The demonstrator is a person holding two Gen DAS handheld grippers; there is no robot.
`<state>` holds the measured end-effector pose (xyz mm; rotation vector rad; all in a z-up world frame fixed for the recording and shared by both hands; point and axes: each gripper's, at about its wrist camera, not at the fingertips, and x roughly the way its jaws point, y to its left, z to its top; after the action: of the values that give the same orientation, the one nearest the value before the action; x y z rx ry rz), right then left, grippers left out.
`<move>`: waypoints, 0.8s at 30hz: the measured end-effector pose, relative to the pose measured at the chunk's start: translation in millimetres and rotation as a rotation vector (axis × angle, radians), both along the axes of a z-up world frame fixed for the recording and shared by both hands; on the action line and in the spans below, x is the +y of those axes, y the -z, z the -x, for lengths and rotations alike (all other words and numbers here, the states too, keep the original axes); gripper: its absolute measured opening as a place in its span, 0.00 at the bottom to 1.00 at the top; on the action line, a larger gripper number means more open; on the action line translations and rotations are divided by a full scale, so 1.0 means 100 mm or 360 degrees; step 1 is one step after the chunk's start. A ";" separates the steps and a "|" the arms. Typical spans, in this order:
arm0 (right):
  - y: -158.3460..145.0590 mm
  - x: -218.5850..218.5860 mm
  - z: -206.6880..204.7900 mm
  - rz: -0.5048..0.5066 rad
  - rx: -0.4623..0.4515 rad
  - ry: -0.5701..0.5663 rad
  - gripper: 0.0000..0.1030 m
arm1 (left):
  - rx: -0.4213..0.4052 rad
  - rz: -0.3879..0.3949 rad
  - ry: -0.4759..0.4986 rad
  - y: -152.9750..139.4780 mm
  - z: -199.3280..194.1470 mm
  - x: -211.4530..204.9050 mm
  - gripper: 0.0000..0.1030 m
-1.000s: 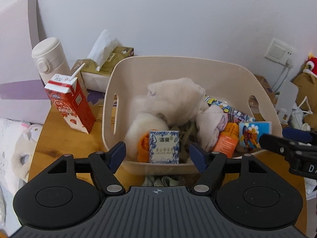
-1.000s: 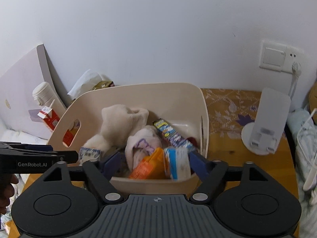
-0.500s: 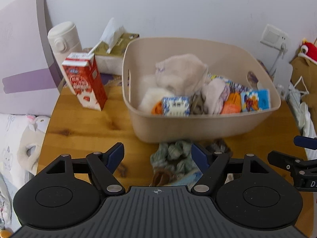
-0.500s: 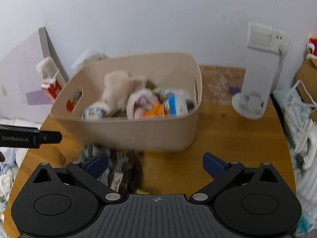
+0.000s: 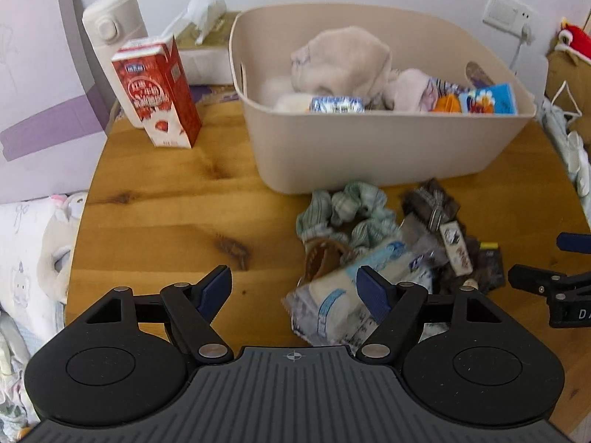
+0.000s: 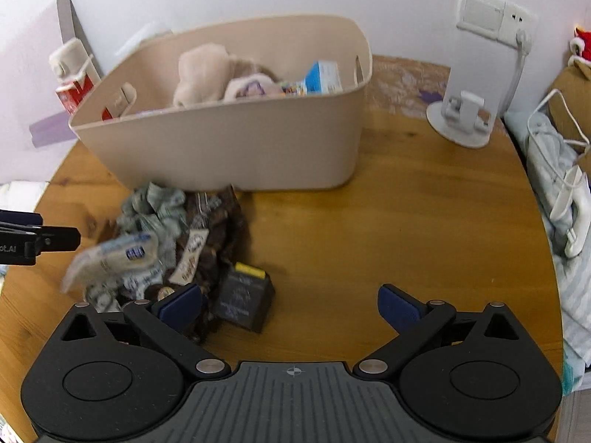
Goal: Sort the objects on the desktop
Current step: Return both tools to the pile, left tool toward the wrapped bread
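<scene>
Your left tongs (image 5: 293, 291) stood wide apart over the wooden counter (image 5: 166, 214), gripping nothing; the right-hand pad overlapped the near end of a clear packet with blue print (image 5: 354, 295), but whether it touched it could not be told. Your right tongs (image 6: 290, 304) had just been opening and were spread to their widest over bare wood, with nothing between the pads.

The loose things lay in a heap on the counter, just in front of the beige bin (image 5: 369, 147). A green striped scrunchie (image 5: 343, 214) sat closest to the bin wall, with a brown plaid bow (image 5: 432, 203) beside it. A brown claw clip (image 5: 323, 258) rested against the scrunchie. A small dark box with a yellow edge (image 6: 243, 295) lay at the heap's near corner, just beside the left pad of your right tongs.

The bin held a cream plush bundle (image 5: 343, 59), a blue-and-white tissue pack (image 5: 336, 104), something orange (image 5: 447, 103) and a blue carton (image 5: 487, 99).

A red milk carton (image 5: 155, 92) stood upright to the left of the bin, with a white flask (image 5: 114, 33) behind it. A white stand (image 6: 461, 110) stood to the bin's right.
</scene>
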<state>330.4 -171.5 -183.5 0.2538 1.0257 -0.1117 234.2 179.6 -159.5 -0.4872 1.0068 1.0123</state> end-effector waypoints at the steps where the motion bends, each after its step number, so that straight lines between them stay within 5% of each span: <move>1: 0.02 0.00 0.00 0.0001 0.0008 0.0000 1.00 | 0.0003 0.0009 -0.0003 0.02 0.00 0.00 0.74; 17: 0.26 0.11 -0.10 0.0046 0.0118 -0.0046 1.00 | -0.0016 0.0095 0.0093 0.14 -0.03 -0.04 0.74; 24: 0.30 0.17 -0.19 0.0060 0.0123 -0.0087 1.00 | -0.0004 0.0009 0.0255 0.14 -0.16 -0.14 0.74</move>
<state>349.1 -154.9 -213.6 0.1881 1.1055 -0.0915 250.4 165.5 -173.5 -0.4054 1.0303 0.8656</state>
